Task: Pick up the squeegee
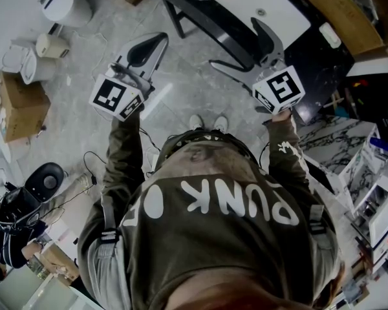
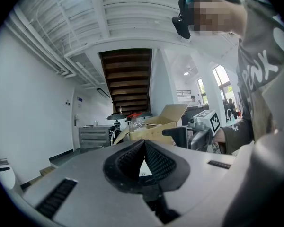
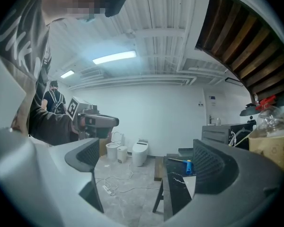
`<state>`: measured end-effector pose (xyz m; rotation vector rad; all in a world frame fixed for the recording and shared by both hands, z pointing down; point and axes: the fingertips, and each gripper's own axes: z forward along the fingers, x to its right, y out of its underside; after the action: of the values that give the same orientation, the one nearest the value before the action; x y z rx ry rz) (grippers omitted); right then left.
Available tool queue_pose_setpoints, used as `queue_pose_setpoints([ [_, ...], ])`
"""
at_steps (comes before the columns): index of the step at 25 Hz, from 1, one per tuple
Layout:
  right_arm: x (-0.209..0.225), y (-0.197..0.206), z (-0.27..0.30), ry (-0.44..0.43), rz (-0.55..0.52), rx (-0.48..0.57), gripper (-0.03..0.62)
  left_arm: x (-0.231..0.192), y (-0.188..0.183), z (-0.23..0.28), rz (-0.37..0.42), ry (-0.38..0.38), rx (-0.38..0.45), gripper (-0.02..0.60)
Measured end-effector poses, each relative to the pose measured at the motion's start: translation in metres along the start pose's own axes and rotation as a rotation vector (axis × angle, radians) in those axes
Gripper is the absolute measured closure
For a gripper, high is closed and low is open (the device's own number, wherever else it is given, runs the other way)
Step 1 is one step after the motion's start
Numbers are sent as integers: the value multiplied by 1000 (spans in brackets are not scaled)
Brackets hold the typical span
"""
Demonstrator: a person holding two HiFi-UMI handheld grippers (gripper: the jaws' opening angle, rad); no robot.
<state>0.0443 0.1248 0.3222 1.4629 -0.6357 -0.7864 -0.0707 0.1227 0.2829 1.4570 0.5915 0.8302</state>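
Note:
A tool with a blue handle [image 3: 187, 166], likely the squeegee, lies on the dark table top [image 3: 173, 178] in the right gripper view, ahead of the jaws and close to the right one. My right gripper [image 3: 144, 157] is open wide with nothing between its jaws. From the head view it [image 1: 236, 44] hovers over the near edge of the black table [image 1: 200, 11]. My left gripper [image 1: 160, 39] is held out level over the floor, left of the table. Its pads [image 2: 144, 143] meet at the tip, so it is shut on nothing.
A cardboard box [image 1: 19, 105] and white toilets [image 1: 64, 5] stand on the floor at the left. Cables [image 1: 90, 166] trail beside the person. Marble-patterned slabs [image 1: 336, 141] and shelves crowd the right side. A white panel [image 1: 258, 5] lies on the table.

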Motion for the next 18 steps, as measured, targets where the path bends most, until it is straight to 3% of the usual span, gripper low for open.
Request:
queue_pose_setpoints([
  [18,13,0,-42,-14,-19,19,-1,37,-10,13,21,-40,-3,578],
])
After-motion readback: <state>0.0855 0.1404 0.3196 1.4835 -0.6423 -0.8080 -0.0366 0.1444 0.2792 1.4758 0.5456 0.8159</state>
